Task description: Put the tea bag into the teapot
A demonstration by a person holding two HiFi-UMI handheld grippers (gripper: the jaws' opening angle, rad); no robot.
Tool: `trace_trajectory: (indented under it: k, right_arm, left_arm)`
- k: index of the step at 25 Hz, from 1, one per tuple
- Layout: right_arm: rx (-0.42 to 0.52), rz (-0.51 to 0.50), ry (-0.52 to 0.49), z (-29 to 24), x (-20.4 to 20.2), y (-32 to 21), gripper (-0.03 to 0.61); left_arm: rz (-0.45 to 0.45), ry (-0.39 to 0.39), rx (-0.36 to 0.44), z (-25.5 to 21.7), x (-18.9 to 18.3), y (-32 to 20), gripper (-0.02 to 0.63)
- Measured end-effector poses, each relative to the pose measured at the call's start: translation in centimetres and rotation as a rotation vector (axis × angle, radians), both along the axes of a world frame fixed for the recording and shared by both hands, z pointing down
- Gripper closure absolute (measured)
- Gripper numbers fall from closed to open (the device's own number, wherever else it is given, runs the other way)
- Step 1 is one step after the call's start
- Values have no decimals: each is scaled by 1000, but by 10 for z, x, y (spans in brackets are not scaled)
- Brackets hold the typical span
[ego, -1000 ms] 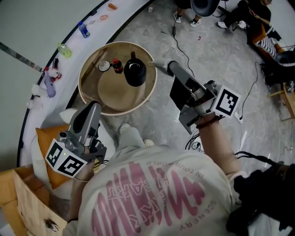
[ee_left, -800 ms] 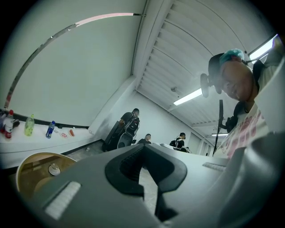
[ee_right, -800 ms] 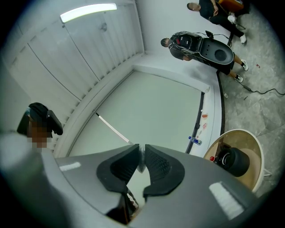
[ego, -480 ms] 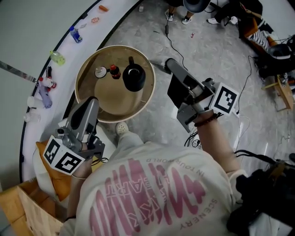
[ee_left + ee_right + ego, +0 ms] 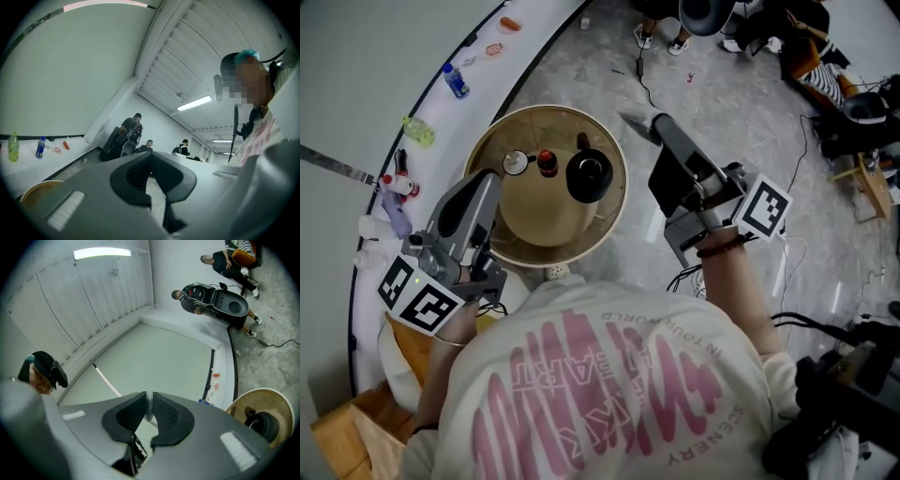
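**Tea bag** (image 5: 149, 410): a thin pale sliver pinched between the pads of the right gripper (image 5: 661, 124), whose jaws are closed on it. It is too narrow to identify beyond doubt. It is carried clear of the table, off the right rim and well apart from the pot, likely so it arrives above the pot's mouth rather than dragging over the rim.

**Teapot** (image 5: 588, 175): black, upright, on the far right part of the round wooden table (image 5: 502, 141). Its top reads as an open ring, so the mouth appears uncovered; the handle points away from the person.

**Left gripper** (image 5: 486, 180): jaws drawn together with nothing between them. It hangs over the table's near left edge, probably kept free to steady the pot.

**Beside the pot:** a small red-capped bottle (image 5: 547, 162) stands just to its left, then a pale round dish (image 5: 517, 163). Neither lies on a path from the right.

**Surroundings:** a curved white ledge (image 5: 441, 103) carries a blue bottle (image 5: 456, 81) and a green bottle (image 5: 417, 129). Cables (image 5: 649, 80) trail on the floor, and people (image 5: 213, 298) sit beyond.
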State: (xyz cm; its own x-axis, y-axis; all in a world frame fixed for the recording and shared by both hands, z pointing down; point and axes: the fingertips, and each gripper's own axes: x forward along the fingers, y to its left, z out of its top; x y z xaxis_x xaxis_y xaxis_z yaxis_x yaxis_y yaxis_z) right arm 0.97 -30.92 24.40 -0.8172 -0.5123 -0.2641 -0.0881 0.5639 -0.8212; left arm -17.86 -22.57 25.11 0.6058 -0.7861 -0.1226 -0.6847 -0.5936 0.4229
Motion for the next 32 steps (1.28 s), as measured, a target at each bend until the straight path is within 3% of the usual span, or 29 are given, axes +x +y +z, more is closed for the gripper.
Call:
trace_trajectory:
  k: [9, 20, 25, 29, 32]
  right_arm:
    - [-40, 106, 17, 16, -28, -22, 535]
    - [-189, 150, 68, 59, -28, -40, 535]
    - [-232, 110, 187, 96, -33, -55, 535]
    - [-183, 50, 361, 136, -41, -71, 535]
    - [-192, -35, 541, 185, -44, -84, 535]
  left_arm:
    - [106, -26, -21, 13, -38, -45, 604]
    - [107, -8, -64, 45, -66, -62, 604]
    - [23, -6, -84, 64, -83, -50, 603]
    - [-33, 45, -61, 71, -92, -45, 601]
    - [-146, 35, -97, 75, -100, -37, 601]
